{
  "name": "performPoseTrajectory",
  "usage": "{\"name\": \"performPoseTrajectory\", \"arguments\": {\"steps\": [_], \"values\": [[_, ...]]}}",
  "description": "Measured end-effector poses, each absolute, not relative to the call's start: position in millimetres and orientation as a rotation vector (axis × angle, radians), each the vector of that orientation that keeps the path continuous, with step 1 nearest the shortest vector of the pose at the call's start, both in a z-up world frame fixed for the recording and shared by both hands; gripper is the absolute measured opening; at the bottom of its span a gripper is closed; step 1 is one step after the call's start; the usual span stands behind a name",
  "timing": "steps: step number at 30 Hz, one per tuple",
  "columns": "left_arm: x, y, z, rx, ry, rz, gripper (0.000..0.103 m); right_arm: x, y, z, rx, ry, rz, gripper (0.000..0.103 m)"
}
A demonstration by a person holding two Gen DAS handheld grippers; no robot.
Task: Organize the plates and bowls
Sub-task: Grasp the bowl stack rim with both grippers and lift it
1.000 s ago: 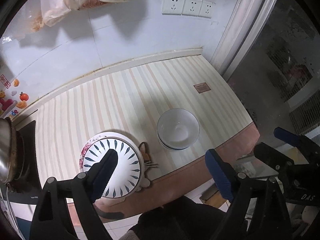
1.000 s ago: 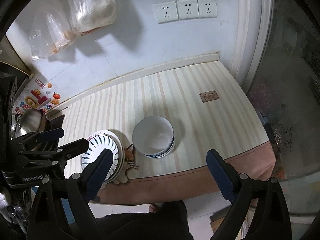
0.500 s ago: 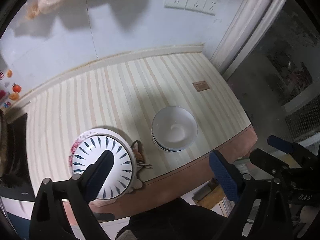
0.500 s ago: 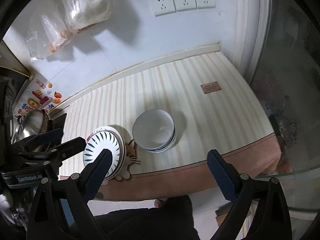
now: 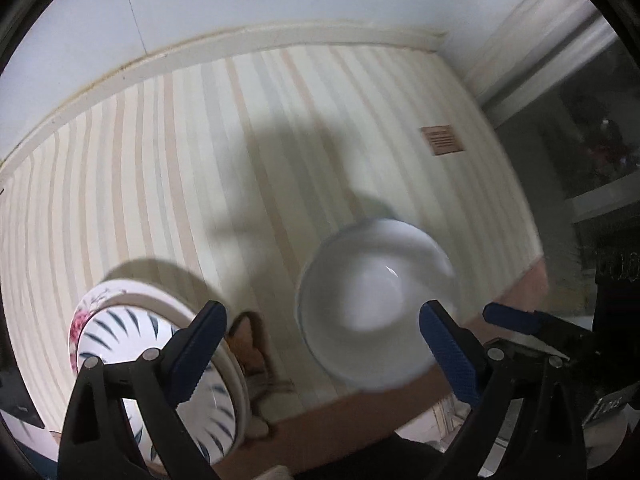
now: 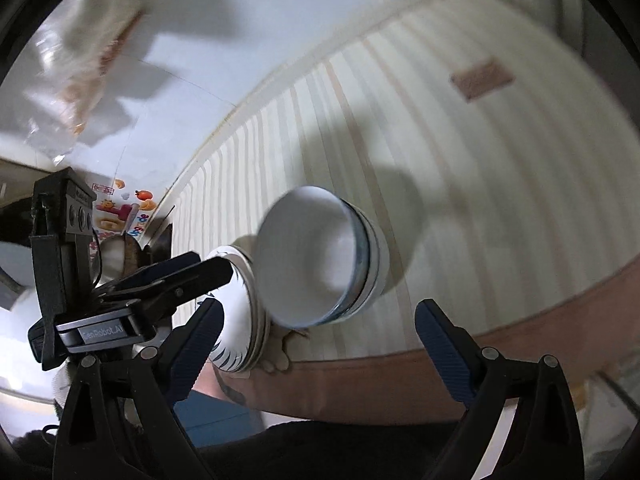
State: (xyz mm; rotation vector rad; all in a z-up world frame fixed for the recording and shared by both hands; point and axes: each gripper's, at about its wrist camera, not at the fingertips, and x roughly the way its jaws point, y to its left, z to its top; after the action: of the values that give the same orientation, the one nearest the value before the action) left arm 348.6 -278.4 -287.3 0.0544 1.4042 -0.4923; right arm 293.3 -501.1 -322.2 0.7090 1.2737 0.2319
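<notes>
A stack of white bowls [image 5: 372, 304] with blue rim lines stands near the counter's front edge. Left of it sits a stack of plates [image 5: 132, 344], the top one with a blue leaf pattern, on a cat-shaped mat [image 5: 252, 344]. My left gripper [image 5: 320, 320] hangs above them, open and empty. One finger is over the plates and the other over the bowls' right rim. My right gripper [image 6: 320, 316] is open and empty too, tilted. The bowls [image 6: 316, 256] and plates [image 6: 240, 320] show beyond its gap. The left gripper [image 6: 212, 264] reaches in from its left.
The striped counter [image 5: 200, 160] runs back to a white wall. A brown label [image 5: 442, 140] lies at its far right. Its reddish front edge [image 6: 520, 320] is close below. Plastic bags [image 6: 92, 40] hang on the wall, and a pot [image 6: 114, 256] sits at the left.
Both grippers have dropped toward the counter, so bowls and plates loom much larger. The right view has rolled and tilted. Both stay open, the left a little wider.
</notes>
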Motion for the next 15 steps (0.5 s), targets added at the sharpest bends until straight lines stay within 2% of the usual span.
{"name": "performPoseTrajectory", "arguments": {"steps": [7, 11, 13, 15], "values": [[381, -285, -343, -0.054, 1.569, -0.522, 0.096, 327, -510, -399, 0.833, 1.344, 0.329, 0.098], [386, -287, -367, -0.145, 1.645, -0.584, 0.086, 341, -505, -429, 0.895, 1.378, 0.412, 0.094], [387, -288, -379, -0.178, 1.691, -0.595, 0.080, 346, -502, -440, 0.929, 1.390, 0.440, 0.087], [387, -288, -391, -0.216, 1.734, -0.602, 0.073, 351, -498, -449, 0.935, 1.406, 0.459, 0.084]]}}
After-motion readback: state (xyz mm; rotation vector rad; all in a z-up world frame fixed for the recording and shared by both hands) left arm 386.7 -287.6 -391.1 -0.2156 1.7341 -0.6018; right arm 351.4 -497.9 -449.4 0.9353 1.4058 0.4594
